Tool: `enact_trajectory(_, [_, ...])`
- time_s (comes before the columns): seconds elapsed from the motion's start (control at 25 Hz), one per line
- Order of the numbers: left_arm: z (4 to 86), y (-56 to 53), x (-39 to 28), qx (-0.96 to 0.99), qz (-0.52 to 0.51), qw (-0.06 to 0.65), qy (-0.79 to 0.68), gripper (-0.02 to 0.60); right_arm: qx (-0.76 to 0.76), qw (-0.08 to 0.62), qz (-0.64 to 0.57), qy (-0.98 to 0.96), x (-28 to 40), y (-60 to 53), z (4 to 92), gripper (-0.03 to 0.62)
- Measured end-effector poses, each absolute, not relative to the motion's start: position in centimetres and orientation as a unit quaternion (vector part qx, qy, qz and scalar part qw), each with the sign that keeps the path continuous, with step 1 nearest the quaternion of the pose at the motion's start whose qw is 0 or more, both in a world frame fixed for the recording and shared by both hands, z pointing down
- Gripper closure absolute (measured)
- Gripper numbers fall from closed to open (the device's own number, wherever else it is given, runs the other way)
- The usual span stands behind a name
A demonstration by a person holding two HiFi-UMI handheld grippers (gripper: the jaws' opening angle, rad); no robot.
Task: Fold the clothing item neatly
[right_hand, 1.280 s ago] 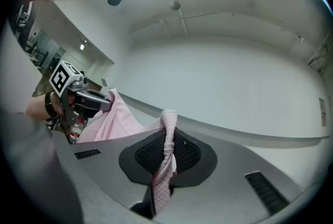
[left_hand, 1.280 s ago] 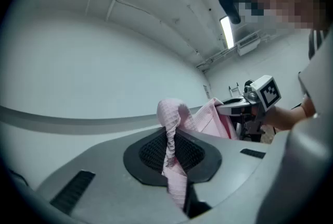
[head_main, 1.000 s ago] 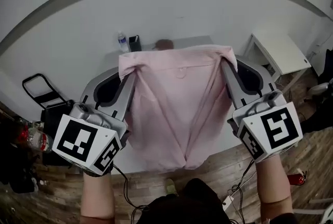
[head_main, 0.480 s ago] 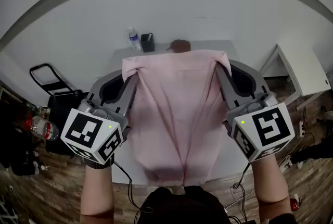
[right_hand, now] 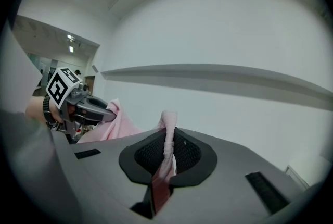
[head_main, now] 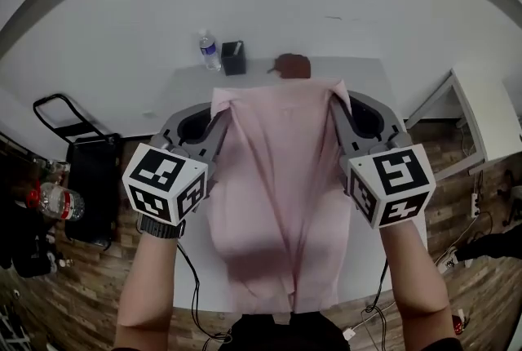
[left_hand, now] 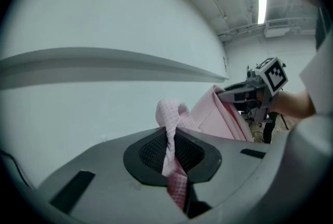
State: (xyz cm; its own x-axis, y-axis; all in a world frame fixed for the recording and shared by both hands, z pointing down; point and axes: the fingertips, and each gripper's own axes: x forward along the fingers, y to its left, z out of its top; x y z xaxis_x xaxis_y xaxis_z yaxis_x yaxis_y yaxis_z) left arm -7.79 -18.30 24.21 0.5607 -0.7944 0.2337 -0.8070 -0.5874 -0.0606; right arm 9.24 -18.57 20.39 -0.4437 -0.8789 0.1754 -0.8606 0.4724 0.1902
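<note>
A pale pink garment (head_main: 277,186) hangs spread between my two grippers over the white table (head_main: 189,84); its lower end reaches past the table's near edge. My left gripper (head_main: 220,106) is shut on the garment's top left corner, and the pinched pink cloth (left_hand: 171,137) bunches up out of its jaws. My right gripper (head_main: 336,96) is shut on the top right corner, where a twist of pink cloth (right_hand: 167,147) sticks up between the pads. Each gripper view shows the other gripper with the stretched garment (left_hand: 218,116) (right_hand: 112,126).
A water bottle (head_main: 210,51), a small black cup (head_main: 234,58) and a brown object (head_main: 292,64) stand along the table's far edge by the white wall. A black cart (head_main: 86,178) is on the left, a white side table (head_main: 489,117) on the right. Cables (head_main: 196,308) trail on the wooden floor.
Both grippers have moved forward and down with the garment, toward the table's far side. The cloth now hangs lower over the tabletop and looks more stretched out lengthwise.
</note>
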Motion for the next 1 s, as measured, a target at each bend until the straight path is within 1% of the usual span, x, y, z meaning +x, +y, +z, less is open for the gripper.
enact_trajectory(0.36, [33.9, -27.4, -7.8, 0.877, 0.155, 0.083, -0.446, 0.561, 0.543, 0.169, 0.000, -0.822, 9.9, -27.7, 29.4, 0.566])
enact_trajectory(0.72, [43.6, -34.3, -7.4, 0.859, 0.204, 0.113, -0.455, 0.561, 0.556, 0.217, 0.042, -0.801, 11.9, -34.9, 40.6, 0.566])
enact_trajectory(1.0, [47.8, -40.6, -6.9, 0.845, 0.221, 0.115, -0.472, 0.561, 0.563, 0.226, 0.054, -0.793, 12.0, -41.3, 45.3, 0.566])
